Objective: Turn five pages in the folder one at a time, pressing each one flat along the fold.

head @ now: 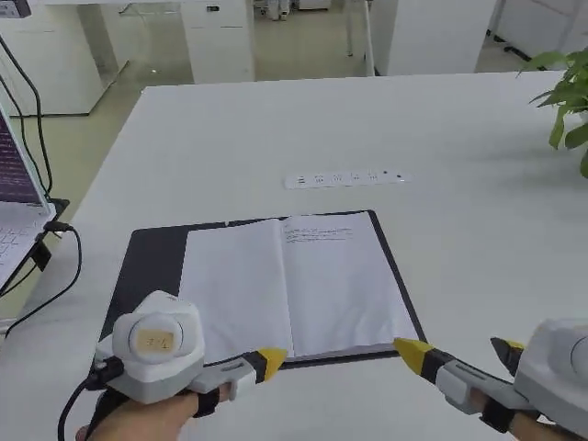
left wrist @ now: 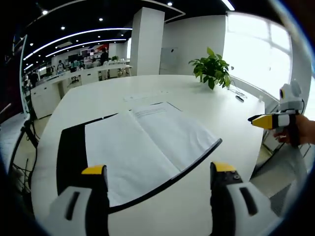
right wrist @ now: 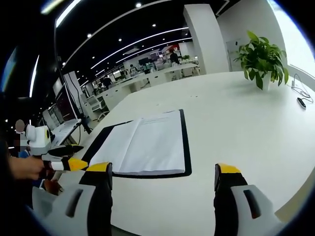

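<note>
A black folder point(head: 152, 262) lies open on the white table, two white pages spread flat, the right page point(head: 344, 280) with a few lines of print at its top. It also appears as the folder point(left wrist: 147, 147) and the folder point(right wrist: 147, 142) in the gripper views. My left gripper point(head: 266, 363) hovers at the folder's near edge by the fold, jaws open and empty, also seen as the left gripper point(left wrist: 156, 172). My right gripper point(head: 455, 354) sits off the folder's near right corner, open and empty, also the right gripper point(right wrist: 162, 172).
A white power strip point(head: 344, 178) lies beyond the folder. A laptop point(head: 14, 197) with black cables sits at the table's left edge. A potted plant point(head: 570, 101) stands at the far right. Bare tabletop point(head: 487, 230) stretches right of the folder.
</note>
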Demonstrator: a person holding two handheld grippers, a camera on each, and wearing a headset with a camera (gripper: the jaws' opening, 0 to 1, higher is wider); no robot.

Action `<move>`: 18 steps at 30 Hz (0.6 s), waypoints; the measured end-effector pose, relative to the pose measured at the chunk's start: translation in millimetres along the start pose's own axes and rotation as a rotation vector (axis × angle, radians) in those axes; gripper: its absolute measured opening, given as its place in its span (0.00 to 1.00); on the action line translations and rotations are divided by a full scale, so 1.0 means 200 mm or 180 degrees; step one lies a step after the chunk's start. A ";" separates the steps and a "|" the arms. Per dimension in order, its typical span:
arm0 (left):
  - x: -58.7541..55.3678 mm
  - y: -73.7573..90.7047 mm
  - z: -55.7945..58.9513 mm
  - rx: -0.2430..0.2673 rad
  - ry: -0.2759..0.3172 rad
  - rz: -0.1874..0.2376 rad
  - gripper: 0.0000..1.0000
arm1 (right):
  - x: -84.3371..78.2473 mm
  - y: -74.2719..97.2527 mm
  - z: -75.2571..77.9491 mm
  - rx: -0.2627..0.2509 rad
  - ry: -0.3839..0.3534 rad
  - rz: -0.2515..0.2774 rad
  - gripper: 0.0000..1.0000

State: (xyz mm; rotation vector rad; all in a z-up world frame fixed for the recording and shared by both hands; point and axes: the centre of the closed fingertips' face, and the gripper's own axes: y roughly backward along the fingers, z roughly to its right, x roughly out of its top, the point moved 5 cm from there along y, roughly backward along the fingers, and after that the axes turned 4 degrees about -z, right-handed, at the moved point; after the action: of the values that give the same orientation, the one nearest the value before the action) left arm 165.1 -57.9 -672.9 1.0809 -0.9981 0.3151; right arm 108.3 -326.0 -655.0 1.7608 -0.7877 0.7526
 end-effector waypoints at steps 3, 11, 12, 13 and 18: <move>0.02 -0.07 0.04 -0.0086 -0.0115 -0.0010 0.81 | -0.01 0.00 -0.01 0.0001 0.0022 -0.0026 0.84; 0.04 -0.26 0.14 -0.0280 -0.0294 -0.0102 0.74 | -0.02 -0.02 -0.05 0.0037 0.0029 -0.0038 0.82; 0.04 -0.29 0.16 -0.0294 -0.0310 -0.0107 0.73 | -0.03 -0.02 -0.05 0.0035 0.0033 -0.0047 0.81; 0.04 -0.31 0.17 -0.0311 -0.0334 -0.0116 0.72 | -0.03 -0.02 -0.06 0.0032 0.0045 -0.0061 0.81; 0.06 -0.43 0.24 -0.0410 -0.0442 -0.0124 0.71 | -0.04 -0.04 -0.06 0.0017 0.0001 -0.0079 0.81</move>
State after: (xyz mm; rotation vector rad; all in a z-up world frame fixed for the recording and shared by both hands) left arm 201.9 -142.3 -709.1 1.0139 -1.1043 0.1434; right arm 107.9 -312.3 -662.0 1.7722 -0.7631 0.7390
